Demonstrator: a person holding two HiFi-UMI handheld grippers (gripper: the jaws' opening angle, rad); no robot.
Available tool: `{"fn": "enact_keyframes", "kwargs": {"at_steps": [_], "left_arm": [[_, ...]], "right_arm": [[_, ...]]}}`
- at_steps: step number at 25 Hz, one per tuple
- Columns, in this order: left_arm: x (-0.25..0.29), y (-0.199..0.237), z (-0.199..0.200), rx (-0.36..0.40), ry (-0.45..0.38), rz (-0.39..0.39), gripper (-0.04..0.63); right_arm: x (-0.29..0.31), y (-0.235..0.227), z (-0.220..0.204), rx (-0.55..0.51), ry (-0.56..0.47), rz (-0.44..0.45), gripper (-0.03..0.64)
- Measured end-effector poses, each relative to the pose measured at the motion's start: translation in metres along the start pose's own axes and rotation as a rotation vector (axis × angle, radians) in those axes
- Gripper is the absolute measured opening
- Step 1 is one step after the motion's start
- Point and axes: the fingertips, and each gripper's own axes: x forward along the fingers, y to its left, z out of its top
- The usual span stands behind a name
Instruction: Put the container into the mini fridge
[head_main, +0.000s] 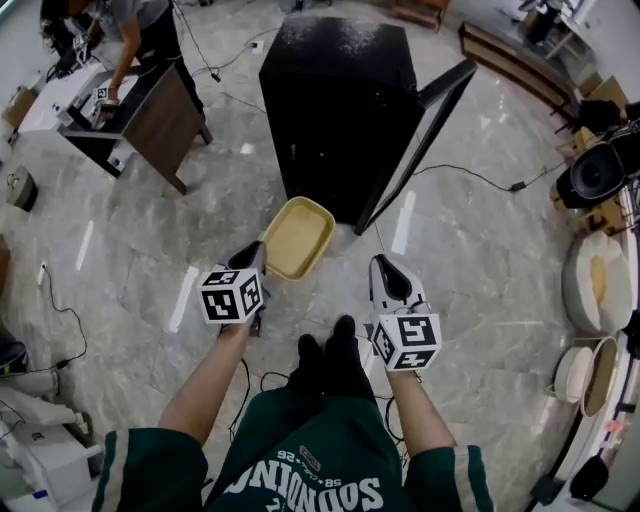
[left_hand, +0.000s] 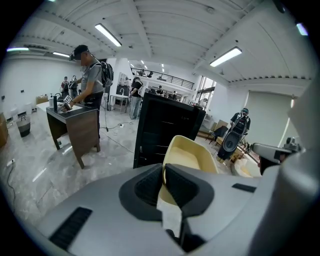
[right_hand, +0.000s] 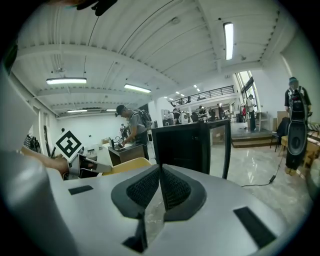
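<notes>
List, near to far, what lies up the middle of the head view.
From near: black shoes → shallow pale yellow plastic container → black mini fridge, door open.

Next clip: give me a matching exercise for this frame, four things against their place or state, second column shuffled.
Things:
1. container
2. fridge door
3. right gripper
4. desk

Places or states:
a. jaws together, nothing between them
b. yellow, gripped at its rim by the left gripper
c. swung open
d. far left, a person bends over it

Pairs: 1-b, 2-c, 3-a, 4-d
</notes>
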Motion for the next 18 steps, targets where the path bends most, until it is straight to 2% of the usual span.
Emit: {"fn": "enact_keyframes", "kwargs": {"at_steps": [12, 18], "left_arm": [[0.092, 0.008, 0.022, -0.036, 0.023, -0.010, 0.028], [0.136, 0.016, 0.031, -0.122, 0.005, 0.008, 0.028]], "right_arm": [[0.072, -0.051, -0.020, 0.039, 0.015, -0.031, 0.037], [0.106, -0.060, -0.047, 0.055, 0.038, -0.022, 0.037]]}}
